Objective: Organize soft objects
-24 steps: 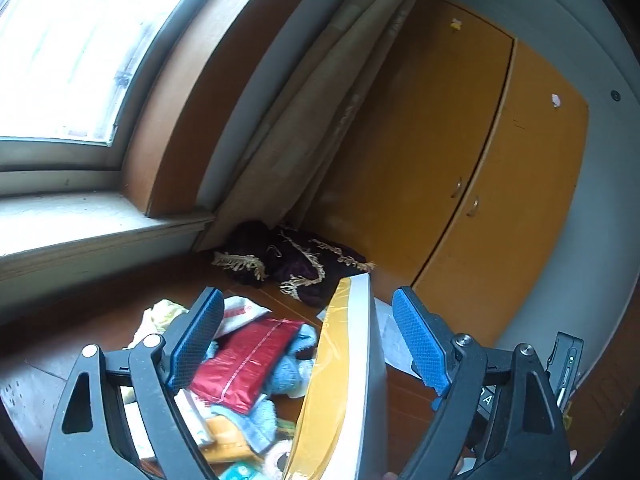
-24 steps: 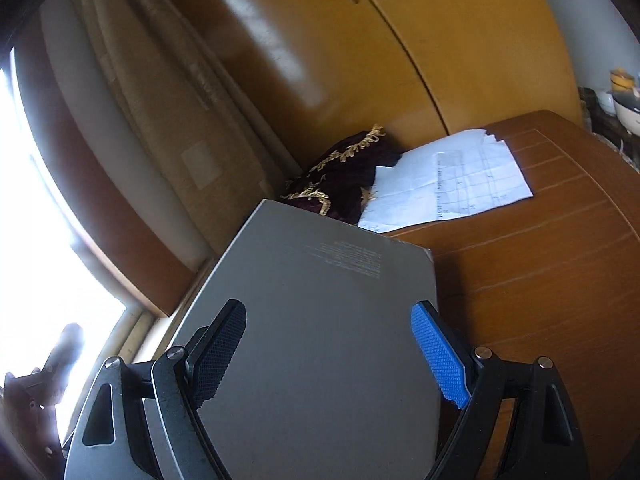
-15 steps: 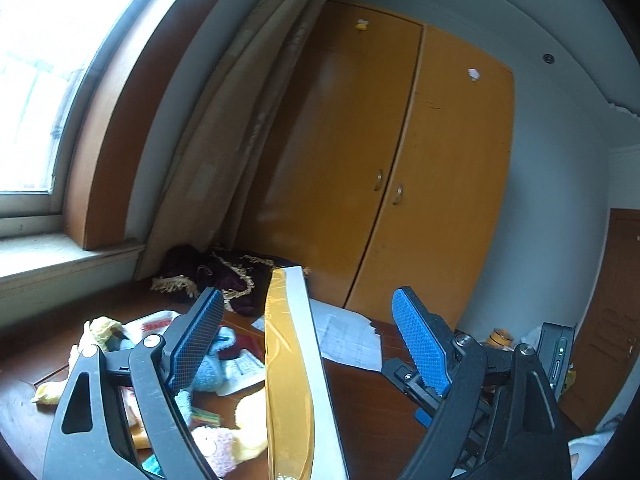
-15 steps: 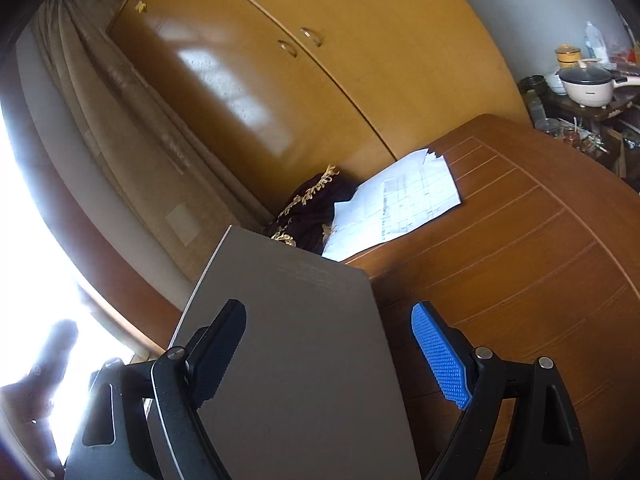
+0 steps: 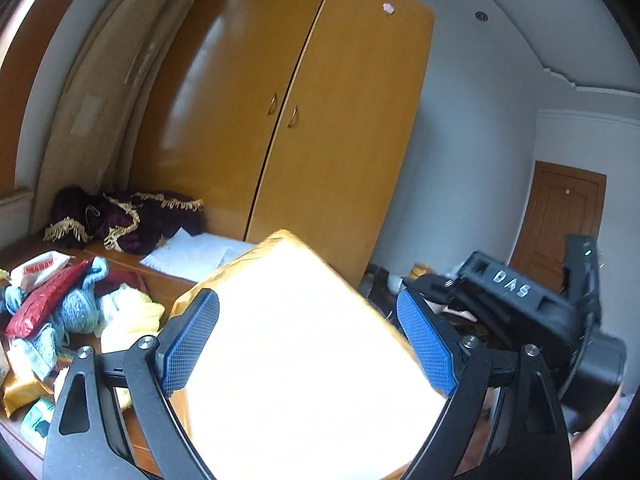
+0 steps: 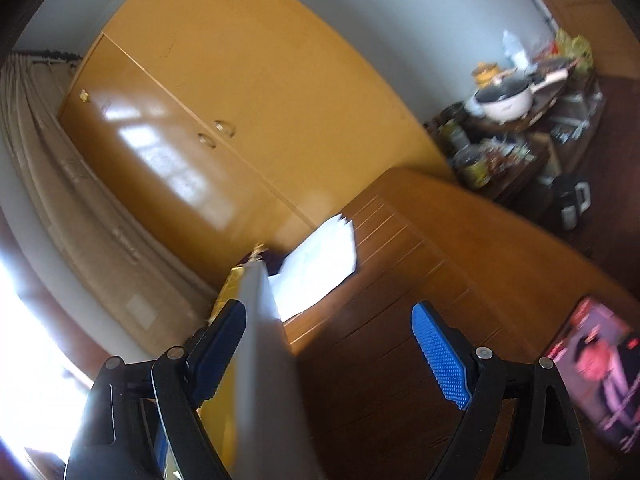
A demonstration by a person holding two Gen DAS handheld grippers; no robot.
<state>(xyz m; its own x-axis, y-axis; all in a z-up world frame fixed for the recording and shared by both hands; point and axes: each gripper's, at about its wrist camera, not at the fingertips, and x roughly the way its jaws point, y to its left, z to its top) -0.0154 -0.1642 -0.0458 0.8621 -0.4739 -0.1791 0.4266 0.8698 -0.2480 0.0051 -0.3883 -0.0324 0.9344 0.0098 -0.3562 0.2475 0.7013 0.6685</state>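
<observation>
Two wrist-camera views above a brown wooden table (image 6: 460, 264) in a room with a tall yellow-orange wardrobe (image 5: 280, 120).

In the left wrist view, the left gripper (image 5: 308, 344) has its blue-padded fingers spread wide. Between them sits a large flat padded package (image 5: 304, 360), its pale face washed out by light, with a yellow edge along the top. Whether the pads press on it cannot be told. Half a second ago this package showed edge-on as a thin yellow and white strip; now its broad face is turned toward this camera.

To the left on the table lies a heap of soft things: a red pouch (image 5: 44, 300), blue knitted pieces (image 5: 78, 308) and a pale yellow cloth (image 5: 132, 316). Behind them are a dark maroon cloth with gold fringe (image 5: 120, 216) and white papers (image 5: 196, 252). At the right edge the black body of the other gripper device (image 5: 532, 304) is closer and larger than before.

In the right wrist view, the right gripper (image 6: 332, 352) is also wide open. The package (image 6: 264, 360) now shows as a narrow grey slab just beside the left finger, where earlier its grey face filled the gap. The view has swung right, showing a cluttered side shelf with a white pot (image 6: 506, 104). The image is blurred.
</observation>
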